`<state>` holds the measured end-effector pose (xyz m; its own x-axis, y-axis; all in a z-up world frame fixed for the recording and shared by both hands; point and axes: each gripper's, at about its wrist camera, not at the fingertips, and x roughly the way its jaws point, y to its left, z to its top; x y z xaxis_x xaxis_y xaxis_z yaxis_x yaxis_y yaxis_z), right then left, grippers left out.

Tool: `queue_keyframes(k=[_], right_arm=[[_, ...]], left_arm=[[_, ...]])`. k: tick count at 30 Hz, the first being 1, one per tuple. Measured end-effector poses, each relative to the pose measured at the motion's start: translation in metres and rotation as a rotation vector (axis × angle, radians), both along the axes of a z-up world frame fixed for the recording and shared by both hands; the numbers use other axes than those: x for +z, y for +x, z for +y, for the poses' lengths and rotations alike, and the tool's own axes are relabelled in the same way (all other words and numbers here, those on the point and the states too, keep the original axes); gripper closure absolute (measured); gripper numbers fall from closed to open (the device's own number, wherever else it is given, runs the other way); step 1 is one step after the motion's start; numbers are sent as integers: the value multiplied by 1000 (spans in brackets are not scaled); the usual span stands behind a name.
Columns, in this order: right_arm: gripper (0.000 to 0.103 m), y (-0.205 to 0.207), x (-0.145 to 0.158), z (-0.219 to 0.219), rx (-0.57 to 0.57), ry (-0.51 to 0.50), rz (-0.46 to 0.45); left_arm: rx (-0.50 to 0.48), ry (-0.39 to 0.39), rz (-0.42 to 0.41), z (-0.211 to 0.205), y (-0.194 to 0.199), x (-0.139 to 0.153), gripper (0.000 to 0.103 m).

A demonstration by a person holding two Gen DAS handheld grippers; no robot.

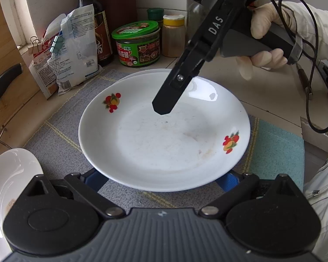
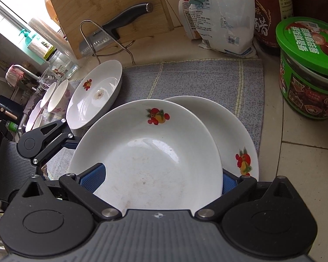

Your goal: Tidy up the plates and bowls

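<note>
Grey woven mat (image 2: 196,80) covers part of a tiled kitchen table (image 2: 306,163), where a white plate (image 1: 159,144) with red fruit prints sits partly on top of a second, matching plate (image 2: 234,135), offset from it so that the lower one shows along one side. The left tool (image 1: 161,180) comes in low at the upper plate's near rim, its blue pads spread wide, with the rim hiding their tips. The right tool (image 1: 161,107), gripped by a gloved hand (image 1: 266,43), slants down over the plate's well; seen through its own camera, its pads also stand wide apart on either side of the plate. Whether either tool touches the china cannot be told.

A third plate (image 2: 94,100) of the same pattern lies on the mat's far left end, beside a cluster of white bowls (image 2: 56,96). At the table's back stand a green-lidded jar (image 1: 137,43), a dark sauce bottle (image 1: 98,21) and clipped paper bags (image 1: 76,48). A wooden cutting board (image 2: 111,4) leans upright in a wire rack behind a black-handled knife (image 2: 111,30).
</note>
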<state>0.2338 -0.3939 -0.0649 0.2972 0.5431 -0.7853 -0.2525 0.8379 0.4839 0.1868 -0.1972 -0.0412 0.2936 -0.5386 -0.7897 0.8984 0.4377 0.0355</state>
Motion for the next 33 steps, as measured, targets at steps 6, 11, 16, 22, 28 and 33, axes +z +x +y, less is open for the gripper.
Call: queue_keyframes(k=[6,11,16,22,28,33], right_arm=[[0,-2,-1,-3,-12,1,-1],[0,-4,-1,-8,-23,17,-2],[0,-6,0,-10,-28,16,-4],[0,-10,0,-18,-54,15,0],[0,-16,4,-24,-83,13,-2],[0,-20,10,-24,-88,-8,-17]], left_arm=[[-12,9,4,-2,3,-1,3],[-18,8,13,-4,5,-3,3],[-28,14,12,-6,6,-4,3],[-18,6,13,-5,11,-4,3],[-30,6,22,-7,12,-7,3],[-42,11,0,-7,9,-4,3]])
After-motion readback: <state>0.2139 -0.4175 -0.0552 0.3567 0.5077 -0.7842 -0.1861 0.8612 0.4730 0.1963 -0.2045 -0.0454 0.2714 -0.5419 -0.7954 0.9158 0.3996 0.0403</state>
